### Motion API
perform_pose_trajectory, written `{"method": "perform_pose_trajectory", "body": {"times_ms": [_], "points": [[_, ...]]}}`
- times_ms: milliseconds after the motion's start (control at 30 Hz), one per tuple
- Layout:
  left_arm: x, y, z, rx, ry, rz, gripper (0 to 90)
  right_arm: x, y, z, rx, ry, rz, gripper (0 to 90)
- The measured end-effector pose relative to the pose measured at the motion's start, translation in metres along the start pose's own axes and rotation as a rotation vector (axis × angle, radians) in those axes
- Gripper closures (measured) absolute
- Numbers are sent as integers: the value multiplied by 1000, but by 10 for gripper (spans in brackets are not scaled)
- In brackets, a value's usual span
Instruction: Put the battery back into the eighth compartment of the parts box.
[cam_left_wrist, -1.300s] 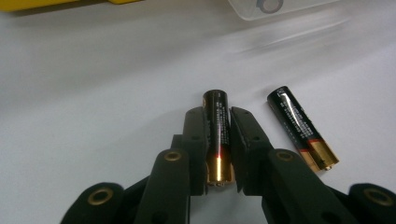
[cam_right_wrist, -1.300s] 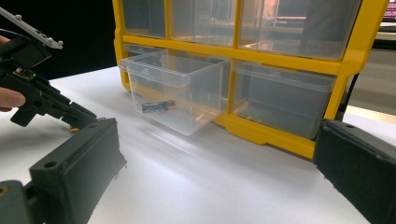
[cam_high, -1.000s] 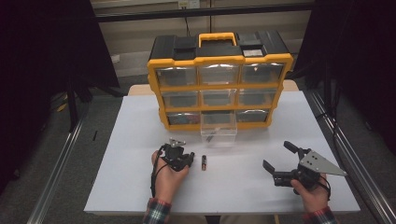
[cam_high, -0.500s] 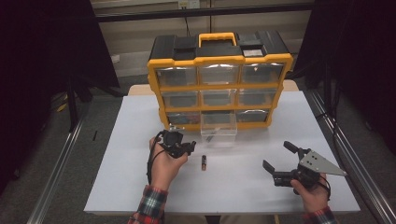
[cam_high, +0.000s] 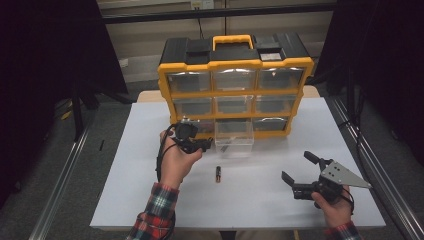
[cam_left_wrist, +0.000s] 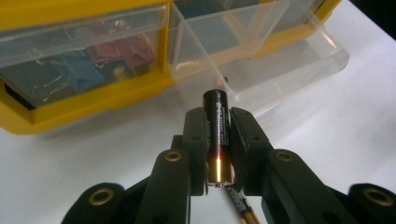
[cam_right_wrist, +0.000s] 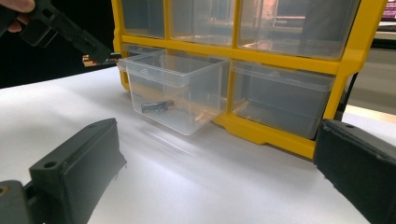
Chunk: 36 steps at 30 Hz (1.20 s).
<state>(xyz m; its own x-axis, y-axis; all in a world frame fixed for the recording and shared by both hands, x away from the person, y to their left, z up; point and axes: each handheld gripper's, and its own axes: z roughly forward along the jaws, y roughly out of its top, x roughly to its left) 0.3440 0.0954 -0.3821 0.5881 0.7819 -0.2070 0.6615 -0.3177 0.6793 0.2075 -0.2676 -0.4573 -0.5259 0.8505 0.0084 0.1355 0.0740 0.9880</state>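
I'm pinching a battery (cam_left_wrist: 218, 135) between my left gripper (cam_left_wrist: 218, 140) jaws, open drawer (cam_left_wrist: 280, 60) just ahead; right gripper (cam_high: 299, 172) jaws are sitting spread, empty.

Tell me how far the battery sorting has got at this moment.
Done: the clear drawer is pulled out of the yellow organizer, and one battery already lies inside it. In hand: the left tongs grip a second battery near the drawer. Left: drop it in, then fetch the third battery lying on the white table. The right tongs rest open, holding nothing.
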Motion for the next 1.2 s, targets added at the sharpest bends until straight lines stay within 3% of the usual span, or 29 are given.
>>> {"method": "perform_pose_trajectory", "body": {"times_ms": [633,1200], "points": [[-14,35,5,-11,-26,38,772,0,0,0,-1,1,1,3],[-23,46,23,-18,-22,56,771,-1,0,0,-1,4,0,4]]}}
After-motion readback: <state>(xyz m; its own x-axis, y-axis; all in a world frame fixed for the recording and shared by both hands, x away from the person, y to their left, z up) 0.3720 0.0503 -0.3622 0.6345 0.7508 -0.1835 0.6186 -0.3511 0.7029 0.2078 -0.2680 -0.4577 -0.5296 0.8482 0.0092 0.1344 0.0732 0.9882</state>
